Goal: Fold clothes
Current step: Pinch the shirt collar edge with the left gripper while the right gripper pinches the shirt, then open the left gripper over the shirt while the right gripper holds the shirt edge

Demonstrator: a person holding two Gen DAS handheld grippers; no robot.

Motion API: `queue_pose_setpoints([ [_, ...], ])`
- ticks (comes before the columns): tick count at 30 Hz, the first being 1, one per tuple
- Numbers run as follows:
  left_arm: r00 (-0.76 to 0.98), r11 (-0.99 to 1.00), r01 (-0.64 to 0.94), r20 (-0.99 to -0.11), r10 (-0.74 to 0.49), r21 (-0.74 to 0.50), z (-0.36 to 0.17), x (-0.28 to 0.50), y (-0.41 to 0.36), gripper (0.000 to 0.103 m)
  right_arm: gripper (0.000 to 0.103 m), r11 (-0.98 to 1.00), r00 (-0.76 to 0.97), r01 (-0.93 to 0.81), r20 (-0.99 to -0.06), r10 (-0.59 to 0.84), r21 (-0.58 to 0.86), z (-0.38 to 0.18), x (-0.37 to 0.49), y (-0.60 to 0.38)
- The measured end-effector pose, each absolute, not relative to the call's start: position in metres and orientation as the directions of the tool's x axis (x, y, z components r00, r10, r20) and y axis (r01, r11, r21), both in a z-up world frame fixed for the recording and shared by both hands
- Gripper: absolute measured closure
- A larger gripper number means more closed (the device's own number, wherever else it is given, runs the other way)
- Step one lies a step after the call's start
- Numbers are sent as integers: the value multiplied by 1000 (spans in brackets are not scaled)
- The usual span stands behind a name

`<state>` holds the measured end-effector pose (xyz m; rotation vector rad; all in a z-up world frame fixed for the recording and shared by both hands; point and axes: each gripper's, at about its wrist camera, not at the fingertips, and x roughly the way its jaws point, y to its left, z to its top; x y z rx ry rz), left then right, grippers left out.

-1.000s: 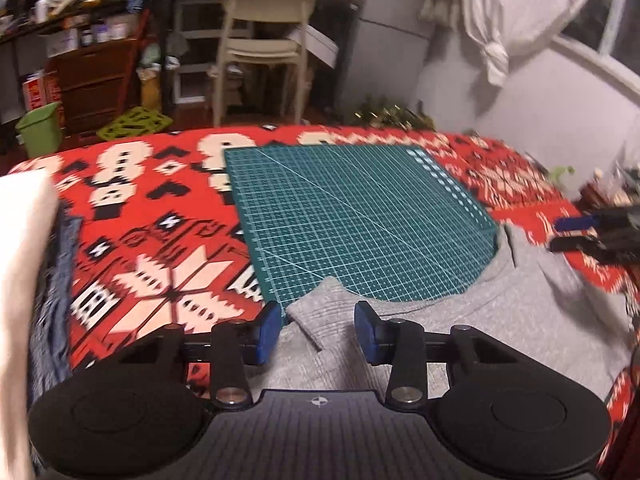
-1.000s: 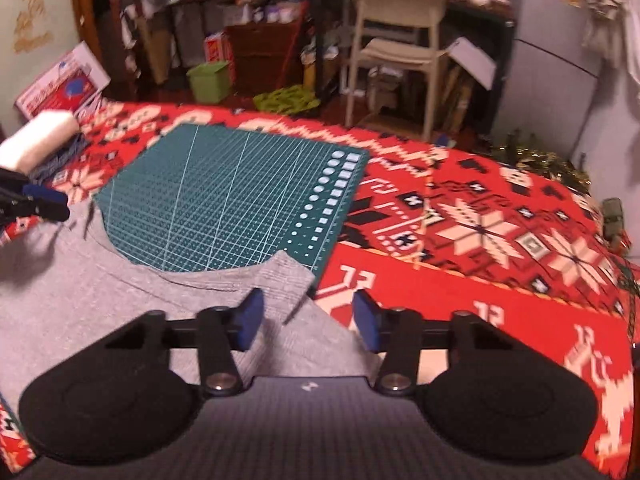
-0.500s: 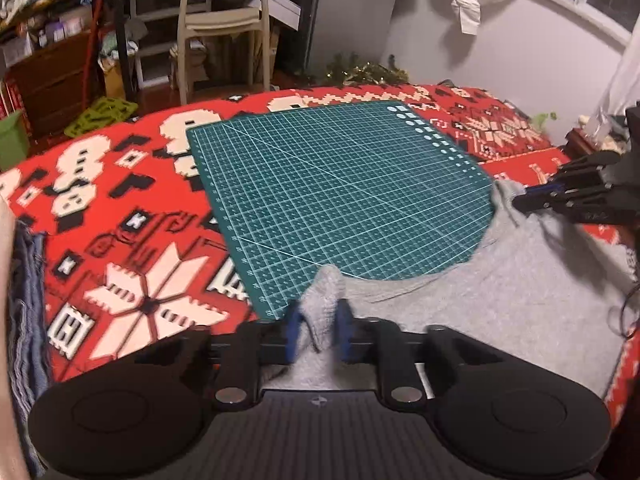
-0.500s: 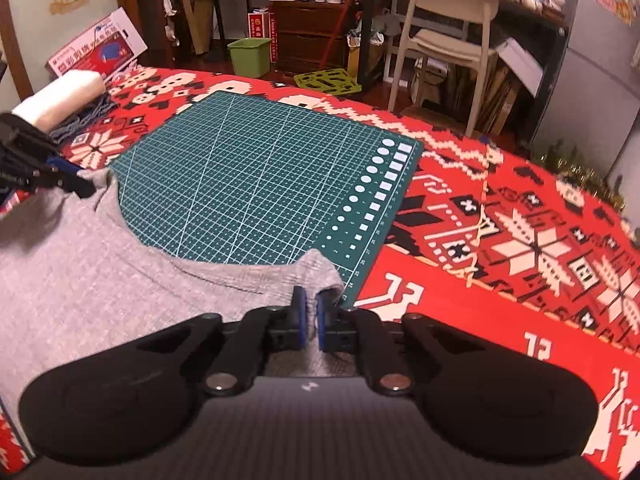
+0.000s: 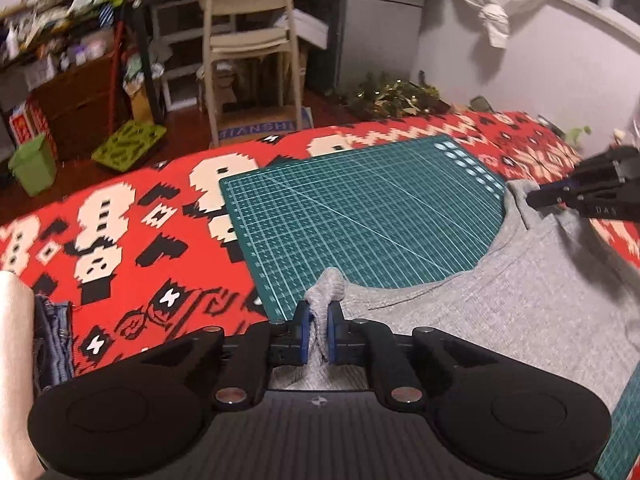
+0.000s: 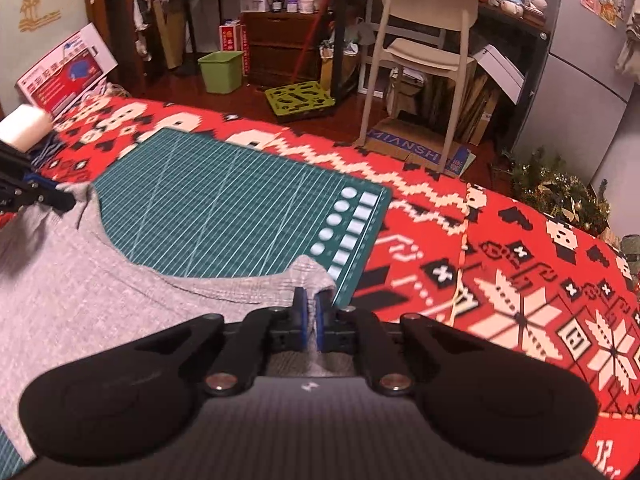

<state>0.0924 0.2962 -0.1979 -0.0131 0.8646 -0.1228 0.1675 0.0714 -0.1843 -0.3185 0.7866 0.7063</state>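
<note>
My left gripper (image 5: 318, 330) pinches one corner of the grey shirt (image 5: 520, 312), and my right gripper (image 6: 310, 322) pinches the other corner. The shirt lies between them, partly over the green cutting mat (image 5: 360, 216).

One grey knit garment (image 5: 520, 312) lies at the lower right of the left wrist view. One dark green gridded cutting mat (image 5: 360, 216) sits at the centre, on one red patterned cloth (image 5: 132, 248) covering the table. Two black tongs with blue pads: the left tongs (image 5: 317, 334) at bottom centre, the right tongs (image 5: 540, 199) at the right edge. One cream plastic chair (image 5: 248, 40) stands at the top. One green plastic bin (image 5: 32, 168) at the left edge, one lime-green perforated tray (image 5: 128, 146) beside it. One knotted white curtain (image 5: 496, 8) upper right.
</note>
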Motion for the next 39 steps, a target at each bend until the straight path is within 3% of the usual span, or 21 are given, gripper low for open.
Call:
queue_pose_setpoints([
  [5, 657, 996, 50, -748, -92, -78, -193, 91, 303, 83, 84, 767, 492, -633, -710, 503, 104, -173, 175, 52],
  [7, 682, 996, 21, -728, -77, -85, -186, 83, 307, 63, 79, 780, 516, -615, -687, 512, 119, -158, 168, 35],
  [9, 705, 996, -10, -706, -60, -94, -176, 73, 312, 58, 77, 799, 547, -591, -672, 498, 111, -142, 158, 14],
  [16, 731, 988, 7, -674, -110, -154, -152, 35, 302, 57, 75, 881, 593, -469, -718, 364, 59, -129, 95, -84],
  [28, 715, 971, 83, -665, -214, -223, -165, -4, 252, 56, 75, 933, 551, -352, -789, 270, 74, -186, 28, -150],
  [30, 712, 970, 74, -669, -215, -232, -167, -7, 250, 56, 77, 929, 558, -367, -789, 258, 44, -189, 28, -146],
  [31, 710, 969, 70, -670, -215, -237, -168, -8, 250, 56, 83, 926, 563, -376, -787, 252, 28, -190, 28, -143],
  [32, 709, 968, 65, -671, -216, -242, -169, -10, 250, 56, 98, 923, 564, -385, -787, 249, 16, -190, 28, -139],
  [33, 707, 967, 61, -673, -215, -246, -170, -11, 250, 56, 100, 919, 564, -394, -788, 248, 7, -190, 30, -135],
  [39, 691, 972, 70, -692, -209, -225, -172, -18, 247, 57, 101, 911, 610, -403, -768, 196, -87, -177, 51, -134],
])
